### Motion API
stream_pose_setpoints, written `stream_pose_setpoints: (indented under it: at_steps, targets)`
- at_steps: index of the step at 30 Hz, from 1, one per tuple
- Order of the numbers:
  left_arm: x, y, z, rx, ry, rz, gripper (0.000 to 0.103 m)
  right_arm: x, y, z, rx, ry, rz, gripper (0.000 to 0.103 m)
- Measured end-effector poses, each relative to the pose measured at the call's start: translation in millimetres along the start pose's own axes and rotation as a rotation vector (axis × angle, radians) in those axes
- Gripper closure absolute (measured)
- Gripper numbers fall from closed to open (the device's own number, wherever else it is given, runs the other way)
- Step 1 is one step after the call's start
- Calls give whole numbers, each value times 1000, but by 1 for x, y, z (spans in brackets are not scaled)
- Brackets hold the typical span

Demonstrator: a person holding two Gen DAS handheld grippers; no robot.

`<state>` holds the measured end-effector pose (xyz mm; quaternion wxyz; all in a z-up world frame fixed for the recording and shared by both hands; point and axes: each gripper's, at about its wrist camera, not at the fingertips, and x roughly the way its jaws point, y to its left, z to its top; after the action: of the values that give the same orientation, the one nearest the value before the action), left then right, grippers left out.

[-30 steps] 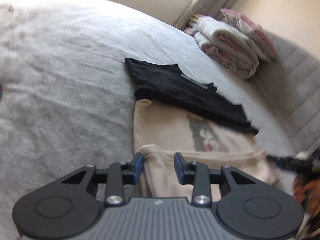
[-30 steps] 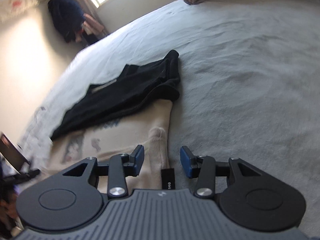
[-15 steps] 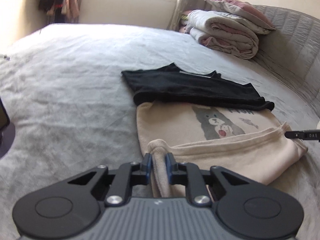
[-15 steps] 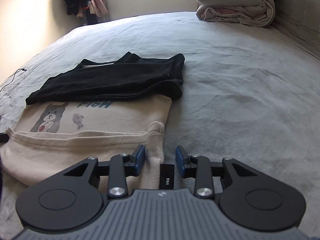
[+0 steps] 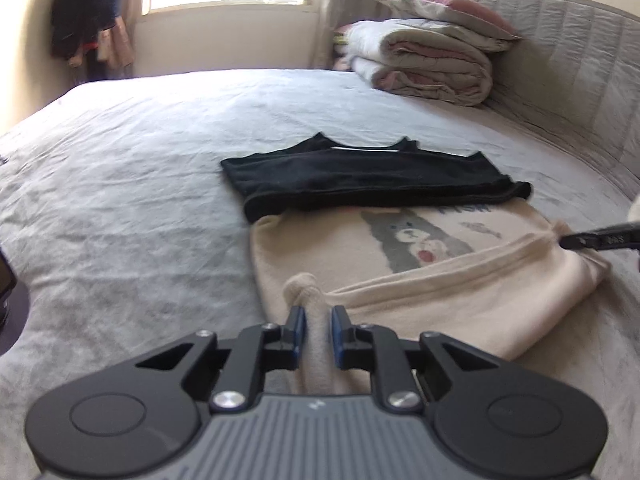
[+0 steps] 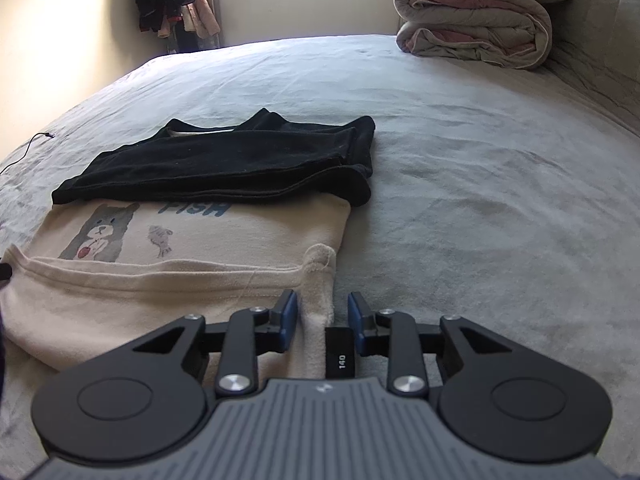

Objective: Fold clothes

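Cream shirt point(image 5: 420, 280) lies flat on the grey bed point(image 5: 140, 168), long axis running across from one claw to the other, its near hem folded up over the bear print. A folded black shirt point(image 5: 360, 176) overlaps its far edge; a rolled quilt point(image 6: 476, 20) sits well apart by the headboard. Left claw point(image 5: 317, 334) pinches one bunched corner. Right claw point(image 6: 322, 322) has just been closing around the other corner, pads not yet pressing. Both views have levelled since a second ago.
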<state>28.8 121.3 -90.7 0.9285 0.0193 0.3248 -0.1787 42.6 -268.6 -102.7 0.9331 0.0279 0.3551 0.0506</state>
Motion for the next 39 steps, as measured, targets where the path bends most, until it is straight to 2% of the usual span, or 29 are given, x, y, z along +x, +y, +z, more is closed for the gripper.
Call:
stream_pose_setpoints:
  at_steps: [5, 9, 10, 13, 15, 16, 17, 19, 26, 29, 33, 37, 39]
  targets:
    - [0, -4, -2, 26, 6, -15, 88, 0, -2, -1, 5, -1, 6, 75]
    - [7, 7, 0, -56, 42, -14, 86, 0, 0, -1, 6, -2, 3, 74]
    - [9, 13, 0, -100, 53, -25, 83, 0, 0, -2, 6, -3, 2, 74]
    - [13, 32, 0, -256, 70, -74, 82, 0, 0, -2, 11, -8, 2, 74]
    - [16, 44, -2, -354, 76, -104, 83, -1, 0, -3, 21, -15, 7, 83]
    - [16, 47, -2, -388, 76, -110, 92, -1, 0, -3, 23, -22, 8, 89]
    - [17, 50, -3, -420, 77, -116, 95, -2, 1, -3, 25, -28, 10, 89]
    - [16, 53, -4, -462, 62, -123, 96, -5, 2, -5, 31, -52, 6, 91]
    - [-1, 35, -3, -333, -78, -93, 96, -18, 7, -14, 27, -161, -35, 94]
    - [-3, 34, 0, -300, -99, -89, 96, -24, 8, -17, 6, -204, -49, 94]
    - [-1, 28, 1, -228, -50, -44, 96, -27, 14, -20, -61, -230, -72, 94]
    - [7, 24, -2, -180, 22, -24, 94, -20, 17, -23, -108, -186, -76, 94]
    - [10, 26, -1, -197, 33, -34, 90, -16, 17, -25, -108, -162, -74, 94]
